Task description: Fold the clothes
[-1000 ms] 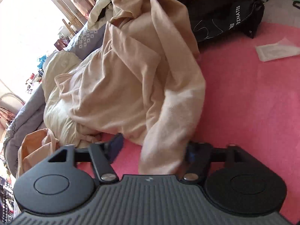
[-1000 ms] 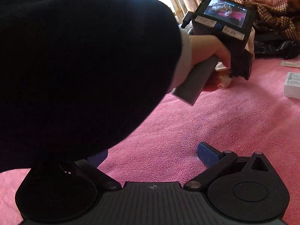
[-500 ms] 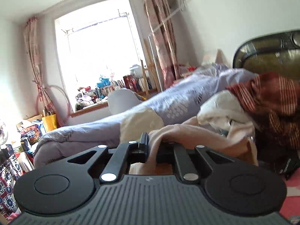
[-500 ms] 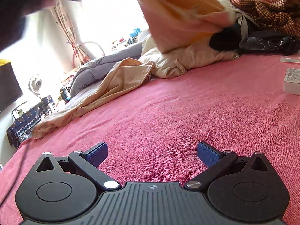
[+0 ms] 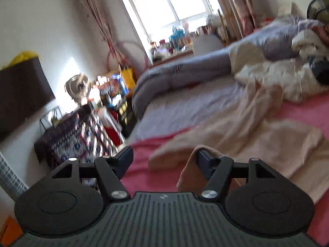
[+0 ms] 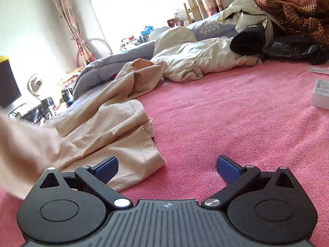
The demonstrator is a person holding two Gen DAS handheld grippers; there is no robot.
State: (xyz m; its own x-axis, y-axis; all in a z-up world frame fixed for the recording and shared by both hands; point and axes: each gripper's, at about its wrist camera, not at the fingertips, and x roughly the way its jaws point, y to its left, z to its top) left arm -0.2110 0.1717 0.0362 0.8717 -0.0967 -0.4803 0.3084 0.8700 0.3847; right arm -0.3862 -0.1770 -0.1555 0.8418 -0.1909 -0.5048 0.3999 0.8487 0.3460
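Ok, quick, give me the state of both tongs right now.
Left tongs: open, just been opening; beige garment fold draped over one finger, not pinched.
Right tongs: open, holding nothing.

Bright daylight from blown-out window (image 6: 133,6), left wrist view motion-blurred, right sharp, fisheye bending and dark corners

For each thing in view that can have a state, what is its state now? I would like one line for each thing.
Left gripper: open, jaws just opened; a fold of beige cloth hangs over one finger.
Right gripper: open, nothing between its fingers.
Beige garment: unfolded, spread loosely and creased on the pink blanket.
Cream bedding: crumpled in a heap.
Plaid cloth: bunched up.
Small box: lying on the blanket, apparently closed.
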